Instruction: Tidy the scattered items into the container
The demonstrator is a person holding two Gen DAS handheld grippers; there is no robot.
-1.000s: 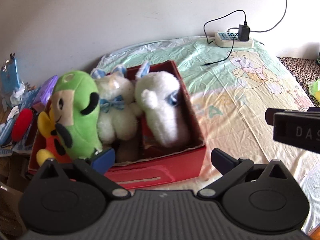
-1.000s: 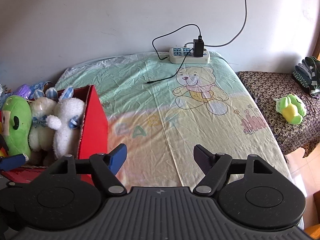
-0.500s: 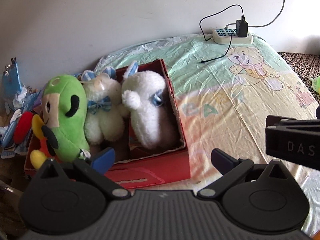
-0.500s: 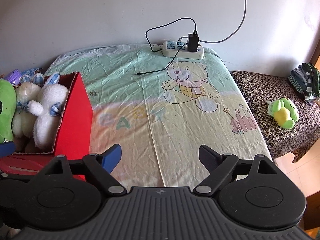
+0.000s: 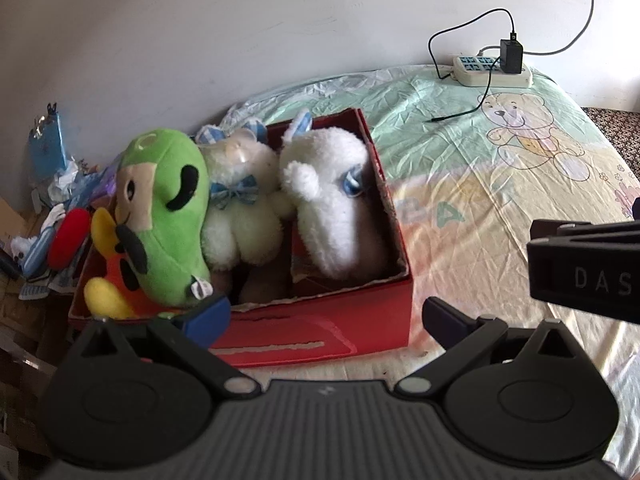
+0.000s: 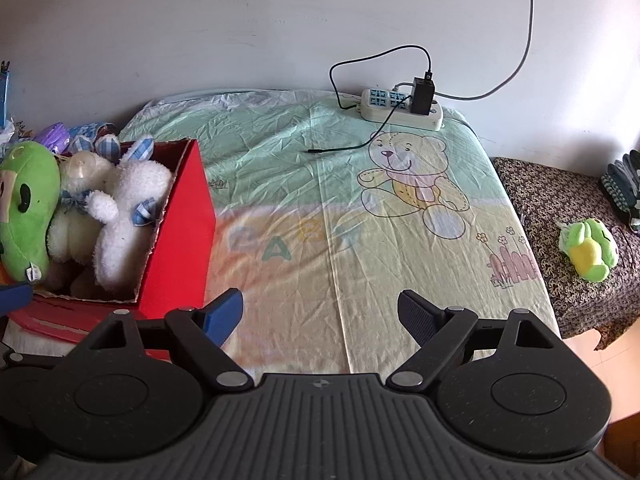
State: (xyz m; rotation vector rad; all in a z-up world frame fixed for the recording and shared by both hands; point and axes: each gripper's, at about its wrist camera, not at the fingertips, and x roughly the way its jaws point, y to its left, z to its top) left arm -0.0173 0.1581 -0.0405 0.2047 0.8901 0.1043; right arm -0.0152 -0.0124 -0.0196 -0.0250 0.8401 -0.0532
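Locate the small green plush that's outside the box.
Right wrist view, far right: the small green plush lies on the dark patterned cloth beside the bed, below the folded gloves.

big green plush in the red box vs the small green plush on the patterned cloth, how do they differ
The big green plush toy stands packed in the red cardboard box, pressed against a white fluffy plush; the small green and yellow plush toy lies alone on the dark patterned cloth, outside the box. The big one has a tan face with black markings; the small one has a yellow belly. Both are soft green toys, and neither is held.
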